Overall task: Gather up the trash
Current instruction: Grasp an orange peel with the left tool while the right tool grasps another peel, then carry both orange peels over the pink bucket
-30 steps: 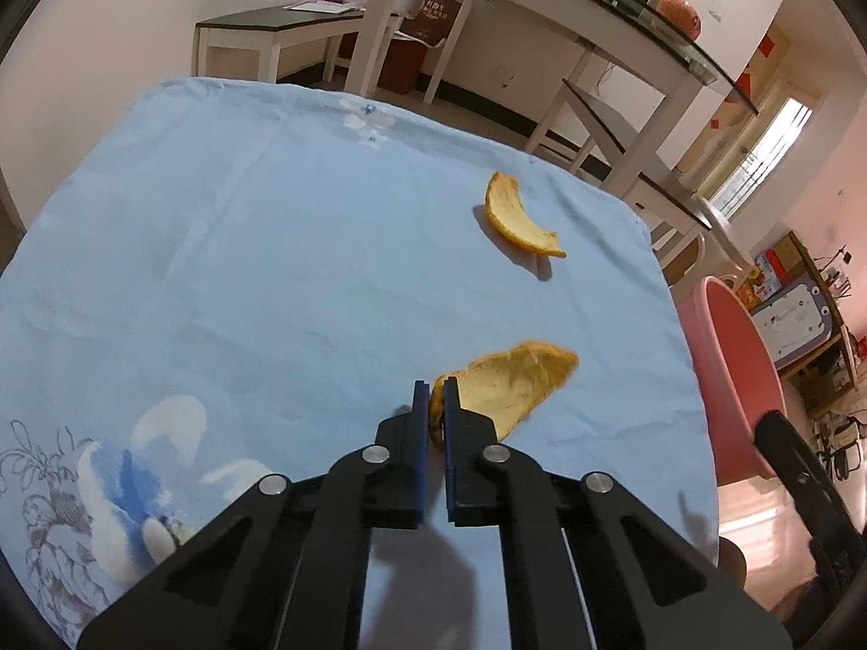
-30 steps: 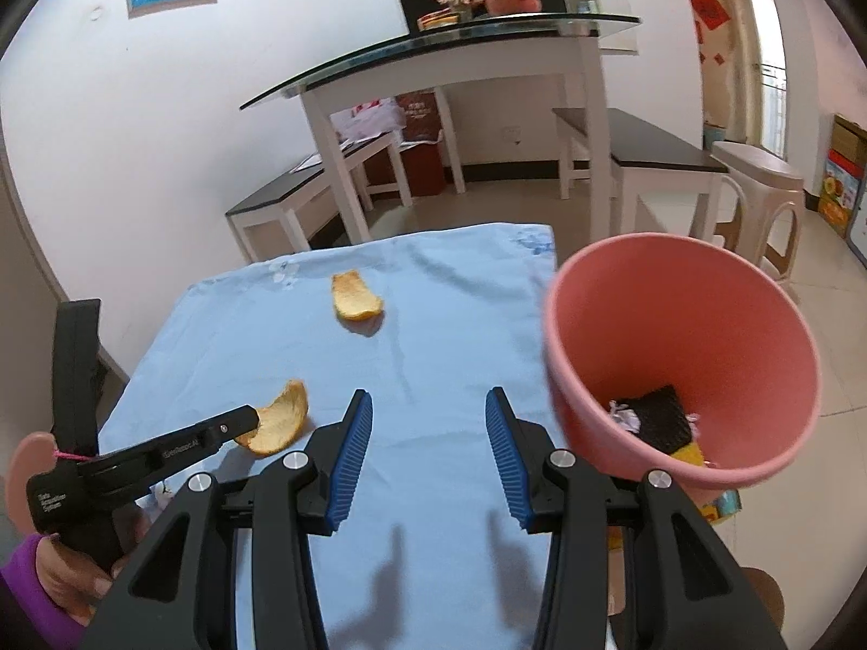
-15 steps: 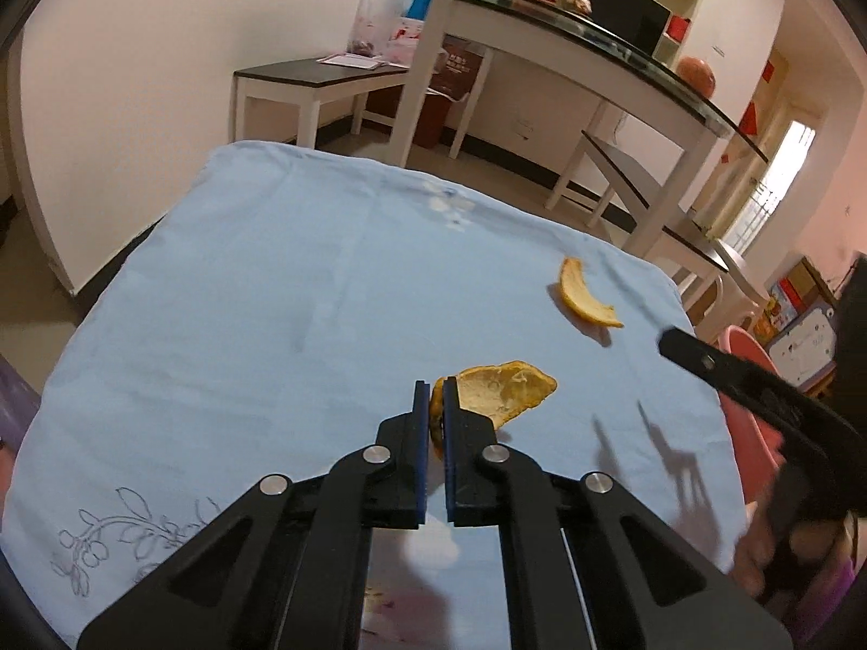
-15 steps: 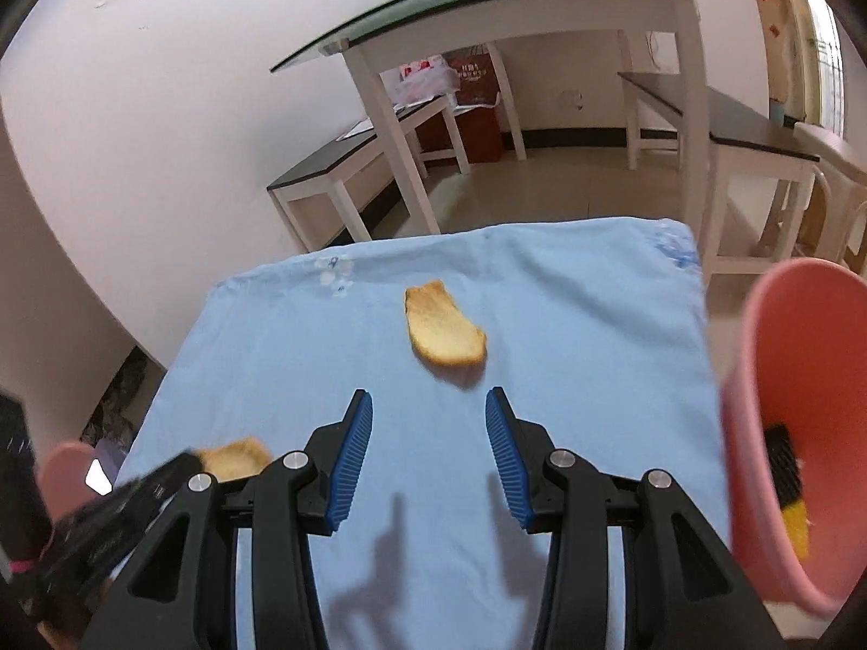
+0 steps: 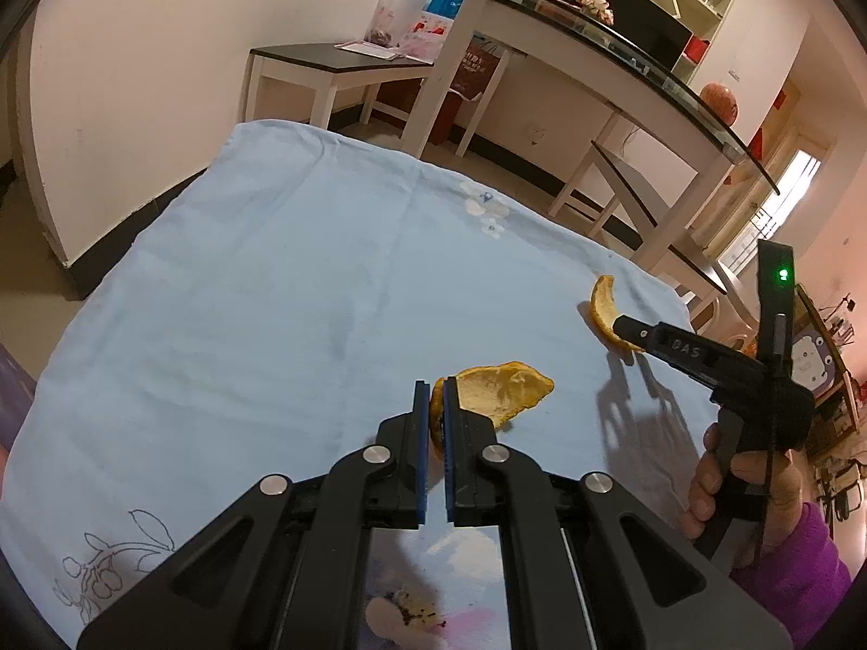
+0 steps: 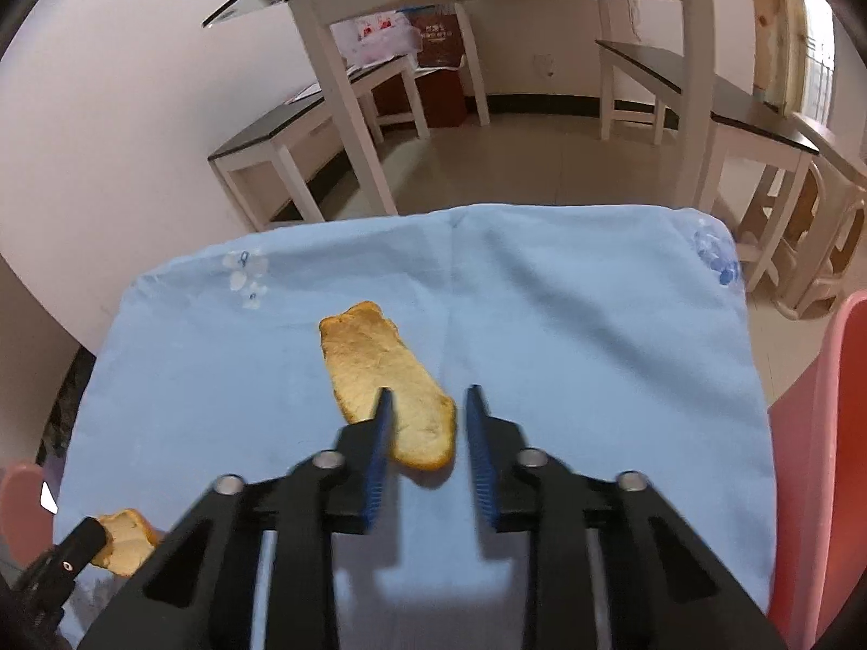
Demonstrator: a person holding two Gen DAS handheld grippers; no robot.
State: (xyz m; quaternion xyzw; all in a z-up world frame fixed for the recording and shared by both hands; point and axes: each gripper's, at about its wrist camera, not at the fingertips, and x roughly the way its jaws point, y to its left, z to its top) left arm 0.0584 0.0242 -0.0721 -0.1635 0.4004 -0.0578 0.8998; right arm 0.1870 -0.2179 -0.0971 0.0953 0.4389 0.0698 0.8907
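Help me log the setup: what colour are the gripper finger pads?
Blue pads on black fingers, clearest in the right wrist view.

Both views are fisheye cameras mounted just behind a gripper, looking forward and steeply down along its two fingers, which fill the lower part of each frame. The left wrist view looks from close above the blue tablecloth [image 5: 271,281] toward the glass-top table [image 5: 596,38] at the upper right. The right wrist view sits close over the same cloth and faces that table straight on, at the top of the frame. They share the cloth and both peels — and each one catches the other gripper at its edge.
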